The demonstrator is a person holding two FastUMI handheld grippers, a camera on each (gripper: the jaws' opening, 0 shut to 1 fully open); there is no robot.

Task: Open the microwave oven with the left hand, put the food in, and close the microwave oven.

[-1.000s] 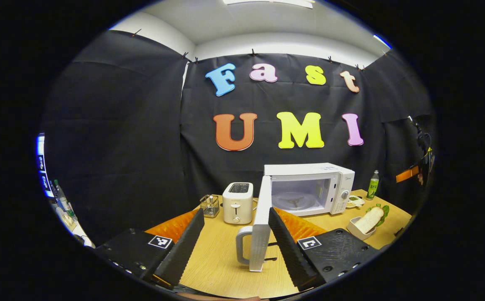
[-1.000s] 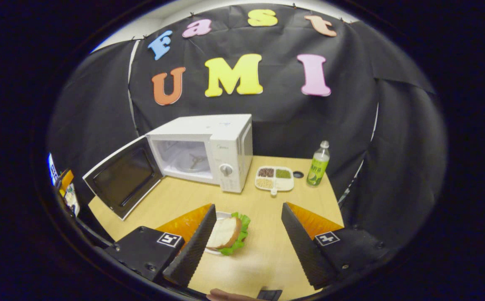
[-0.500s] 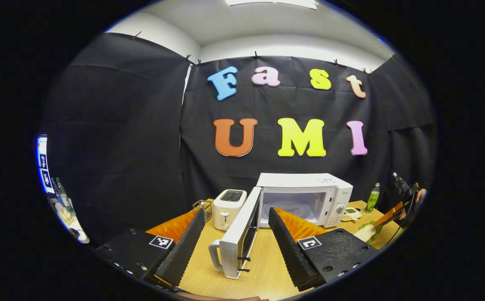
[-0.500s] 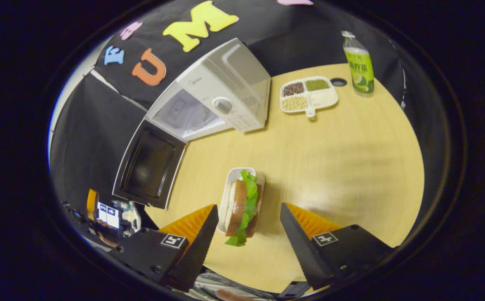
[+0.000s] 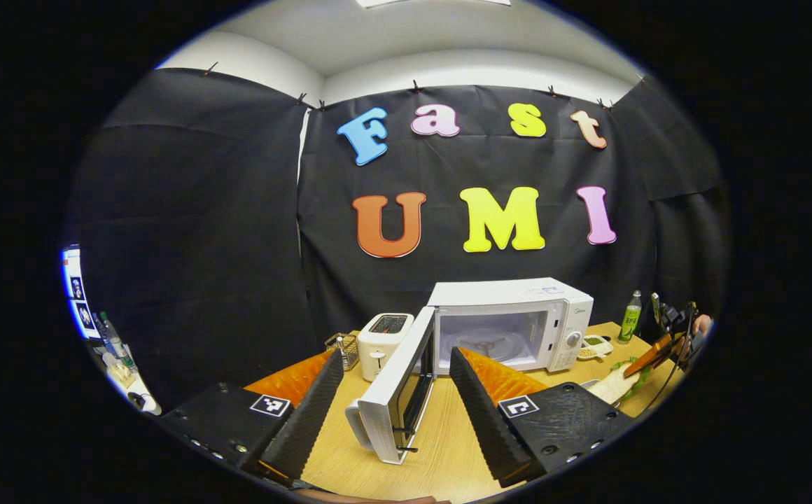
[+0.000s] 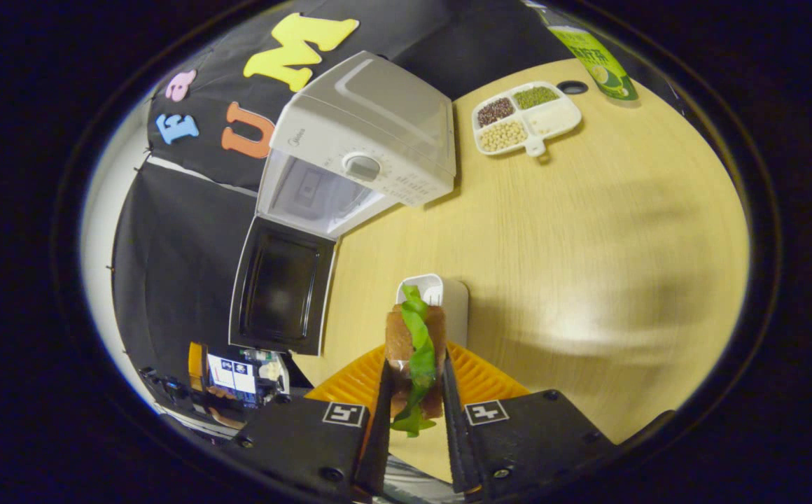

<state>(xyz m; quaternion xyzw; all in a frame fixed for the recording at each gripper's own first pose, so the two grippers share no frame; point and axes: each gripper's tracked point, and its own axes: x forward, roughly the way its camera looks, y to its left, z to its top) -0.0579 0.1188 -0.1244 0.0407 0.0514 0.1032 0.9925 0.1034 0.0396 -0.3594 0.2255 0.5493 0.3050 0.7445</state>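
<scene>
left gripper view: the left gripper (image 5: 395,399) is spread wide and holds nothing; the microwave (image 5: 511,323) stands just ahead on the table (image 5: 350,458), its door (image 5: 397,392) swung out between the fingers. a toaster (image 5: 383,336) stands left of it.

right gripper view: the right gripper (image 6: 413,413) is clamped on the sandwich (image 6: 414,346), just above its white dish (image 6: 448,297). a divided tray (image 6: 526,119) and bottle (image 6: 598,59) sit beyond.

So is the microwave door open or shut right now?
Open. The microwave door is swung out to the side, and you can see the round plate inside. No food is in there yet.
</scene>
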